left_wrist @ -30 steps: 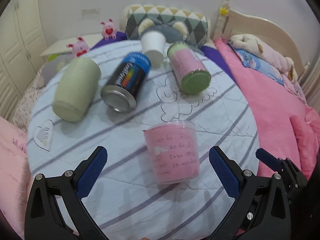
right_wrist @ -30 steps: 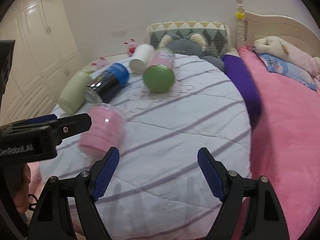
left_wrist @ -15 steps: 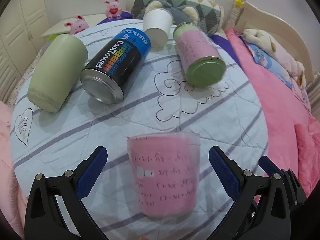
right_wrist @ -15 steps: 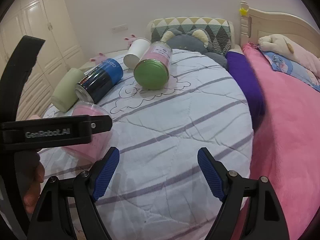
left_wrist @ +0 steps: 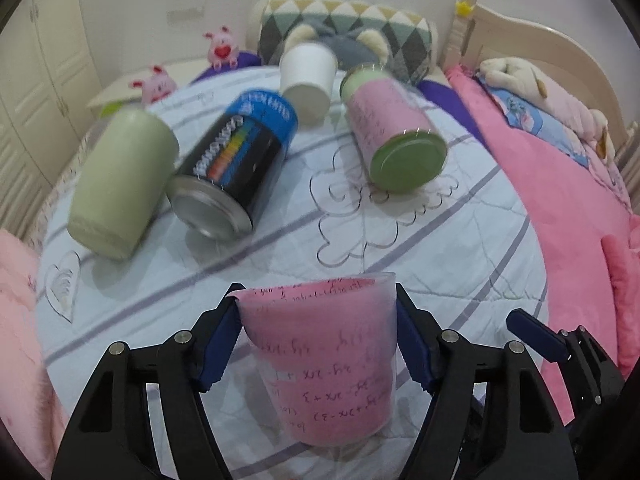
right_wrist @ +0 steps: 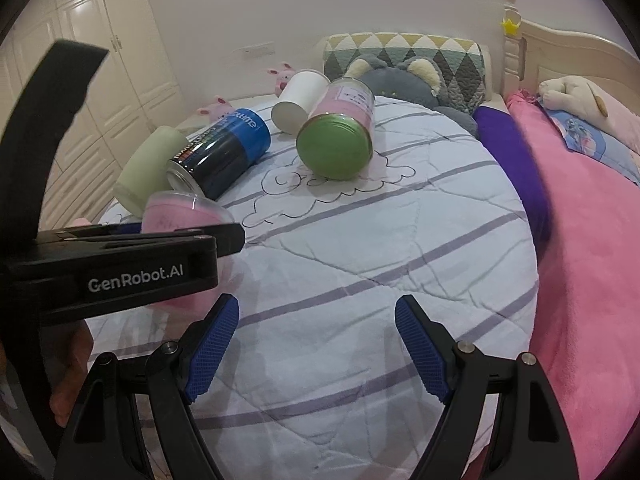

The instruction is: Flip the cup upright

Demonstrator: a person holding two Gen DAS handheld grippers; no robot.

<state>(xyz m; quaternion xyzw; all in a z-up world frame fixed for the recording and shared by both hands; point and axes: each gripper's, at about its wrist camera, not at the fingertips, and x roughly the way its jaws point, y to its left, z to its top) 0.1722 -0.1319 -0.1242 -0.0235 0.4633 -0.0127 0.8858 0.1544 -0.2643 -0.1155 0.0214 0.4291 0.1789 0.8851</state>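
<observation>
A clear plastic cup with pink paper inside lies on the striped bedspread, its open rim towards the far side. My left gripper is shut on the pink cup, a blue pad on each side of it. In the right wrist view the cup shows above the left gripper's black body. My right gripper is open and empty above the bedspread, to the right of the cup.
Lying on the bed behind: a pale green cup, a black and blue can, a white paper cup and a pink jar with a green lid. Pillows and a pink blanket lie to the right.
My left gripper moved in around the pink cup and closed on it. The right gripper stayed open and shifted little.
</observation>
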